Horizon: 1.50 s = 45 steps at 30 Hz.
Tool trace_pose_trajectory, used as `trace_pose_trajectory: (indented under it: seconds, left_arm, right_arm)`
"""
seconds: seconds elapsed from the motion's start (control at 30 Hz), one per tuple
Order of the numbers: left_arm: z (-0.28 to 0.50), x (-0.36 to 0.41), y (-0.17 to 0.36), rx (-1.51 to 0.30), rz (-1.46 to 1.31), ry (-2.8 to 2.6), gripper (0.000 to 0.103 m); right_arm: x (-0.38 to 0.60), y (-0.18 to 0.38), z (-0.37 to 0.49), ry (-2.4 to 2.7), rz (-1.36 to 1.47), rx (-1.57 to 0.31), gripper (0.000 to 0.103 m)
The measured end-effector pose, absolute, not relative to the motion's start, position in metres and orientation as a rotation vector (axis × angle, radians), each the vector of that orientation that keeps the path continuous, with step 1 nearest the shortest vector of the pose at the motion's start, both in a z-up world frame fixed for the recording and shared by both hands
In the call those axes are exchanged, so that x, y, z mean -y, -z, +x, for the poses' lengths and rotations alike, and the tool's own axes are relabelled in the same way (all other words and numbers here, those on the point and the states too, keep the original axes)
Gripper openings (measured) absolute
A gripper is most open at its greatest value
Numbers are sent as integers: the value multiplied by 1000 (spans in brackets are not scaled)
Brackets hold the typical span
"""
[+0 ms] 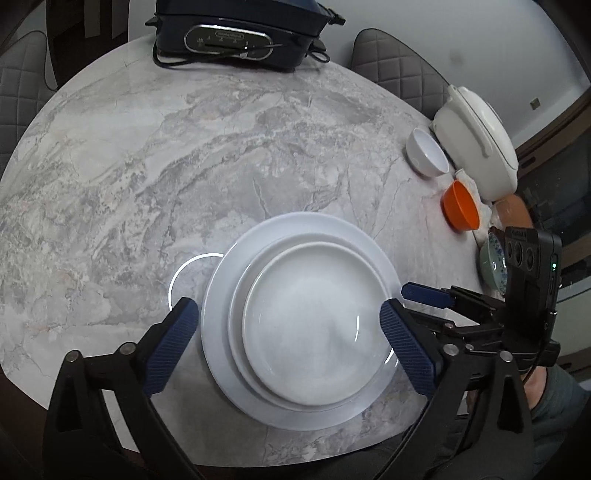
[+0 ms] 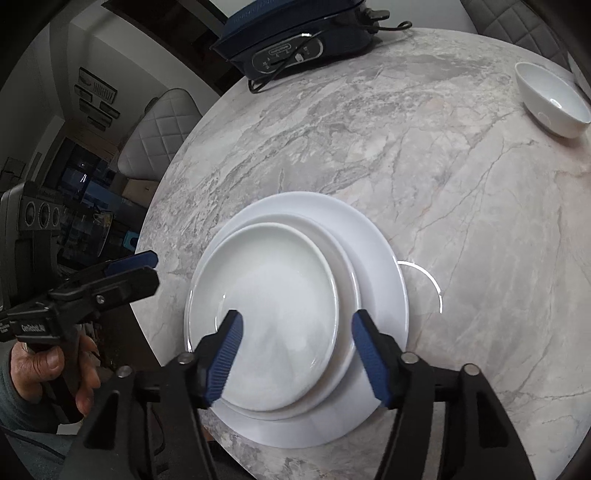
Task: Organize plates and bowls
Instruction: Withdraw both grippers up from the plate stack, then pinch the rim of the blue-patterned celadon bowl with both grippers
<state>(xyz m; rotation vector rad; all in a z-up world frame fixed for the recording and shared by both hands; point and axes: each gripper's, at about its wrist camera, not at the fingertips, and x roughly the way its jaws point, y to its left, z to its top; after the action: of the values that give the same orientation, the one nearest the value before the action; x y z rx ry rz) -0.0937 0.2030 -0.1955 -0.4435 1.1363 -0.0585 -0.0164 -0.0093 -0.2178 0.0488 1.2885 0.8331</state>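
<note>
Blue ribbed pads of the left gripper [image 1: 290, 345] stand spread wide above a stack of three white plates, with nothing pinched between them. Likewise the right gripper [image 2: 297, 356] hangs over the same stack with its jaws apart and empty, pads clear of the china. That stack sits near the front edge of the grey marble table [image 1: 184, 155]: a large plate [image 1: 221, 332] lies at the bottom, a medium plate [image 1: 236, 306] on it, and a small plate [image 1: 303, 325] on top, the upper two shifted off-centre. Well apart, along the table's right side, stand a white bowl [image 1: 426, 151], an orange bowl [image 1: 461, 206] just beside it, and a patterned green bowl [image 1: 493, 262] partly hidden behind the right gripper's camera housing. A white lidded cooker [image 1: 476, 136] stands behind the bowls, and a dark blue appliance [image 1: 236, 33] with a cord sits at the far edge. A hand [image 2: 55, 373] holds the left gripper's handle.
</note>
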Motion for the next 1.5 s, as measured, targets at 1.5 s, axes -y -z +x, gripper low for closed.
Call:
trace_pose_trajectory:
  seconds: [1.5]
  left_arm:
    - [122, 289, 277, -1397, -203, 358, 92]
  right_arm:
    - [492, 213, 114, -497, 430, -1302, 43]
